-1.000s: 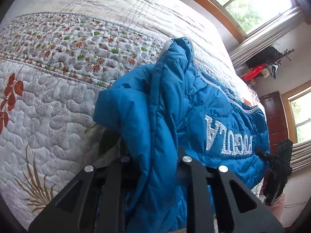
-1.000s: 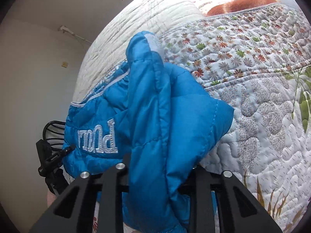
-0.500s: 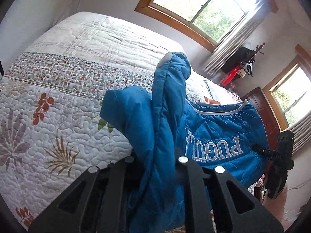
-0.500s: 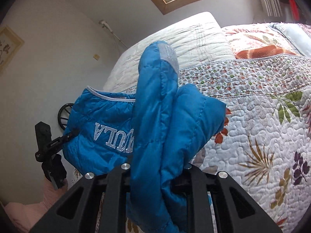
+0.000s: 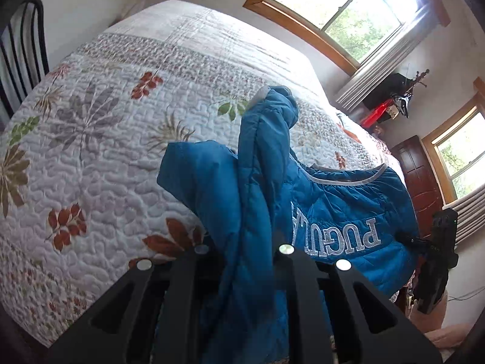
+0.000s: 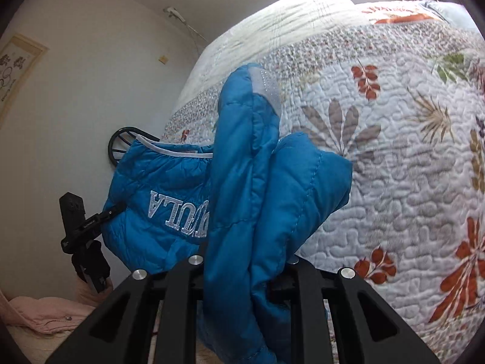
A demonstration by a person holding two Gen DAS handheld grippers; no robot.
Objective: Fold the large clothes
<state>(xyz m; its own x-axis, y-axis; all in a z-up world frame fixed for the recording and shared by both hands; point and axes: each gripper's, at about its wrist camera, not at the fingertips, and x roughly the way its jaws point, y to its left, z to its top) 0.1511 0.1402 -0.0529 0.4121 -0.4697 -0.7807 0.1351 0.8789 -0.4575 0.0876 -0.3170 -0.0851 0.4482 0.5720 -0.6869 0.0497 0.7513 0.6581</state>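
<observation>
A blue quilted puffer jacket (image 5: pixel 333 212) with silver lettering hangs between my two grippers above the bed. My left gripper (image 5: pixel 242 251) is shut on one bunched end of it, a sleeve sticking up past the jaws. My right gripper (image 6: pixel 245 261) is shut on the other end of the jacket (image 6: pixel 260 188). Each gripper shows in the other's view: the right one (image 5: pixel 436 257) at the jacket's far edge, the left one (image 6: pixel 81 227) likewise. The fingertips are hidden in the fabric.
A bed with a floral quilt (image 5: pixel 106 151) fills the space under and beyond the jacket. Windows (image 5: pixel 342 9) and a dark door (image 5: pixel 424 176) lie beyond. A black metal bed frame (image 5: pixel 21 45) is at the left. A pink garment (image 6: pixel 45 318) lies low left.
Both grippers have lifted and pulled back with the jacket, so more of the bed and room shows. The jacket stays stretched between them.
</observation>
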